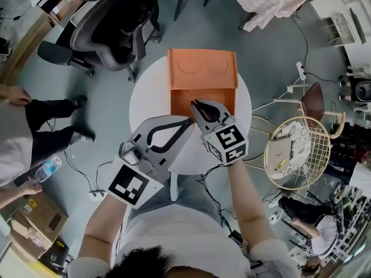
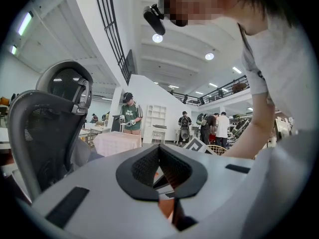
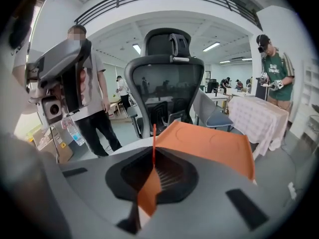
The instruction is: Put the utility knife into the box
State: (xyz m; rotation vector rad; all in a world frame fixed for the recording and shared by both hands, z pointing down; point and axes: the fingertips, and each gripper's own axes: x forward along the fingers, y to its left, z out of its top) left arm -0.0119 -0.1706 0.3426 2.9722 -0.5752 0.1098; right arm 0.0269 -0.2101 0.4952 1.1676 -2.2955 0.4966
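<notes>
An orange cardboard box stands on the round white table, its lid folded open toward the far side. My right gripper is over the box's front part, shut on a thin orange flap that stands edge-on between its jaws. My left gripper hovers just left of it above the table's near side, its tips touching with nothing between them. No utility knife shows in any view; the grippers hide part of the box's inside.
A black office chair stands beyond the table at the left. A round wire chair and a brown chair are to the right, with cables on the floor. A person stands at the left.
</notes>
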